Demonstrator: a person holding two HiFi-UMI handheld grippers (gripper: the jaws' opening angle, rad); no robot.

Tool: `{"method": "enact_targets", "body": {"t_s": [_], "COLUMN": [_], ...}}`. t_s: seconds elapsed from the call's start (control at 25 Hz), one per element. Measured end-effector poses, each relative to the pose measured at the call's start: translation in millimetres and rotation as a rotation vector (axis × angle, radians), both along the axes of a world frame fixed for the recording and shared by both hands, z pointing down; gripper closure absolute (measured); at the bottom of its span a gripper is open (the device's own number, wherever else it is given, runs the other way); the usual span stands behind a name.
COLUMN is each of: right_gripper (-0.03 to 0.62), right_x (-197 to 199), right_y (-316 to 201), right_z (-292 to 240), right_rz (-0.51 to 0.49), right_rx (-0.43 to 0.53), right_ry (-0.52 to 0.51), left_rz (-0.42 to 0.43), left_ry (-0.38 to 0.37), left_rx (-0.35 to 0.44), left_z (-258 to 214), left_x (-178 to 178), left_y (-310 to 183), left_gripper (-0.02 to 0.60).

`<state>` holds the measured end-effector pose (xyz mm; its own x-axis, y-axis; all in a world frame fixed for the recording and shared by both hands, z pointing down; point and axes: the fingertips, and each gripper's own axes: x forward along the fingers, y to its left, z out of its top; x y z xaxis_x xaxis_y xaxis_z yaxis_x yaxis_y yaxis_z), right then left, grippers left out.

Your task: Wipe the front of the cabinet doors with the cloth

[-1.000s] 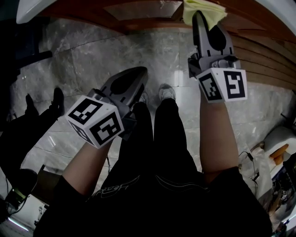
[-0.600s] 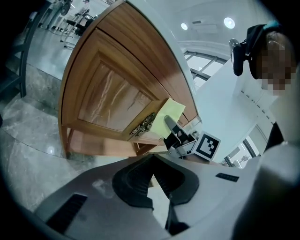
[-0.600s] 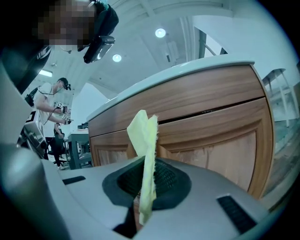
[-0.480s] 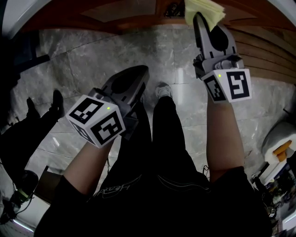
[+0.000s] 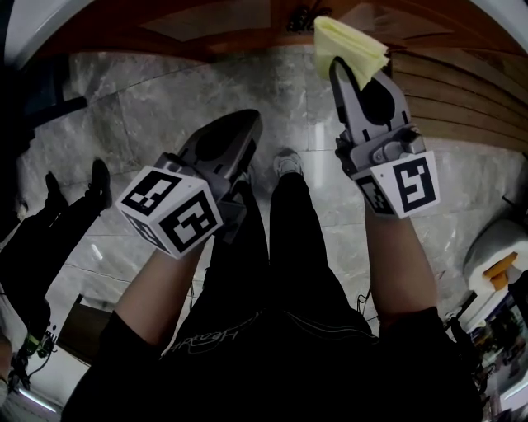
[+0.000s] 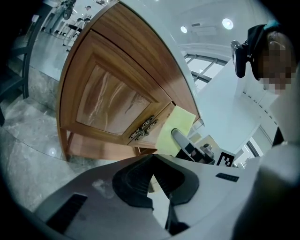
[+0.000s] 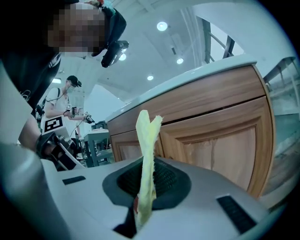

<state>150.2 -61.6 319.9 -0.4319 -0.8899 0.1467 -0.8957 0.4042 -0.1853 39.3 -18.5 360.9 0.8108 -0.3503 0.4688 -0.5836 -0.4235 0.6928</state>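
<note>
Yellow cloth [image 5: 351,48] sticks up from the right gripper [image 5: 360,72], whose jaws are pressed together on its lower part. In the right gripper view the cloth [image 7: 147,136] stands as a thin folded strip rising out of the slit between the jaws of the right gripper [image 7: 140,187], and its free end forks at the top. We hold it in front of the wooden cabinet [image 5: 231,21], low against the front and under the white top edge [image 7: 187,77]. From the left gripper view the cloth [image 6: 176,129] lies just beside the ornate metal handles [image 6: 143,129], where the two cabinet doors [image 6: 110,105] meet. We cannot tell whether it touches the wood.

Our left gripper [image 5: 239,136] hangs lower and well apart from the cabinet front, over the grey marble floor [image 5: 148,91]. In its own view the jaws of the left gripper [image 6: 151,159] meet at their tips with nothing between them, and they aim toward the doors' lower edge.

Each gripper carries its marker cube, left [image 5: 169,210] and right [image 5: 403,185]. Below them we see our black trousers [image 5: 280,247] and one shoe [image 5: 287,162]. Past the cabinet's far corner, another person [image 7: 70,101] stands in the background.
</note>
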Motion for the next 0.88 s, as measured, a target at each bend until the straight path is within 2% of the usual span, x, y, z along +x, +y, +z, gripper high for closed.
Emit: {"method": "enact_targets", "body": {"t_s": [0.32, 0.48, 0.88], "right_gripper": [0.553, 0.553, 0.553], "right_x": [-62, -98, -215], "right_y": [-9, -19, -44], "right_z": [11, 17, 32], "right_rz": [-0.094, -0.124, -0.279], "right_rx": [-0.029, -0.052, -0.046], "right_ry": [-0.023, -0.062, -0.039], "left_rz": [-0.076, -0.125, -0.262], "left_ry": [-0.013, -0.021, -0.035], "left_rx": [-0.001, -0.008, -0.018], "left_z": [4, 8, 15], "left_x": [-46, -80, -184], "left_y": [-6, -11, -29], "left_gripper": [0.575, 0.575, 0.575]}}
